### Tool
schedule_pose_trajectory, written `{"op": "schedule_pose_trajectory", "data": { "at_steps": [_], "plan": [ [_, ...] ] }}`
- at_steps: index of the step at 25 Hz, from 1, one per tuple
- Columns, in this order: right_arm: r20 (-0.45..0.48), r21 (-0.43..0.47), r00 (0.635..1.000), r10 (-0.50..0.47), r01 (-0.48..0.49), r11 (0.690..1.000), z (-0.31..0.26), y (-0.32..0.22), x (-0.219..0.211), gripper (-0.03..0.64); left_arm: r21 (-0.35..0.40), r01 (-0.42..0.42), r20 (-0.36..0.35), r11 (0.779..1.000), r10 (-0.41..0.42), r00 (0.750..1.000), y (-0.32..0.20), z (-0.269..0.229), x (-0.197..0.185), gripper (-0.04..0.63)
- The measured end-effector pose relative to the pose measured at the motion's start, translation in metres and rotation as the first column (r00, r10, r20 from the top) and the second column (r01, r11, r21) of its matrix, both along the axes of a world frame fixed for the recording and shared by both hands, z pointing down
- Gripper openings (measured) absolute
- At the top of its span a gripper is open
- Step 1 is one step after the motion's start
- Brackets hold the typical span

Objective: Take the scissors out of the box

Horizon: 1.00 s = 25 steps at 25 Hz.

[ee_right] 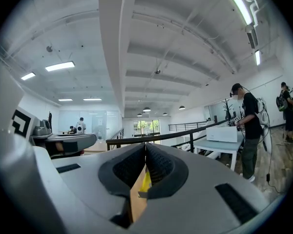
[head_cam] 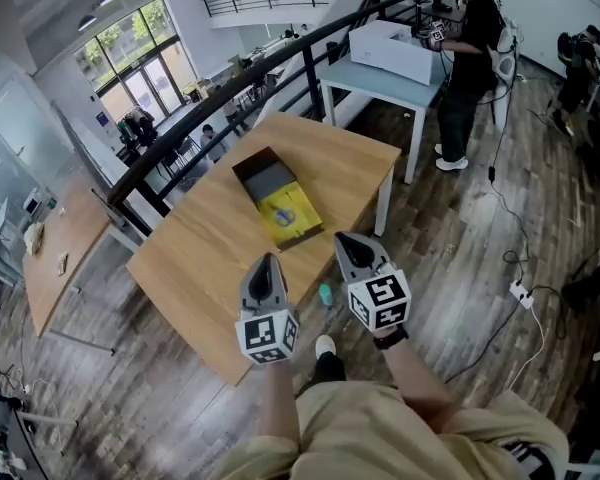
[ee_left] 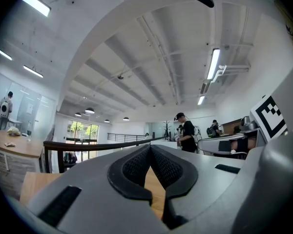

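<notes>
While the left gripper (head_cam: pixel 267 260) and right gripper (head_cam: pixel 344 238) hover empty, jaws pressed together, the open box (head_cam: pixel 248 164) lies just ahead between them, long axis pointing away. The yellow item at its near end is probably the scissors (head_cam: pixel 288 214).

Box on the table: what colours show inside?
The box is dark grey at its far end, yellow nearer; head view shows it best.
</notes>
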State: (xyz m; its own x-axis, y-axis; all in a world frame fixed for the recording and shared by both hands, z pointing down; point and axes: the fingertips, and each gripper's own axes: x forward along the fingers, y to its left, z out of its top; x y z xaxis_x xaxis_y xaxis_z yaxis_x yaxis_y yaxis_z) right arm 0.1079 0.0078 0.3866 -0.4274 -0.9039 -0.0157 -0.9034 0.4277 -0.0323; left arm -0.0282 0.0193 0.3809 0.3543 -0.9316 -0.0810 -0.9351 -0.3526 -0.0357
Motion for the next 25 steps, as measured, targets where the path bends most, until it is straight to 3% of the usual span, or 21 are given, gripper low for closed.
{"op": "schedule_pose_trajectory", "data": {
  "at_steps": [14,25],
  "plan": [
    [-0.085,-0.011,0.996,0.015,-0.016,1.000,-0.009,-0.179,-0.067,0.014,-0.022,-0.051,-0.036,0.998,0.050,0.998,-0.186,-0.003,-0.055,0.011],
    [-0.142,-0.123,0.989,-0.033,0.015,0.992,0.037,-0.261,-0.124,0.014,-0.102,-0.108,-0.069,0.989,0.101,0.992,-0.261,0.037,-0.094,0.011]
  ]
}}
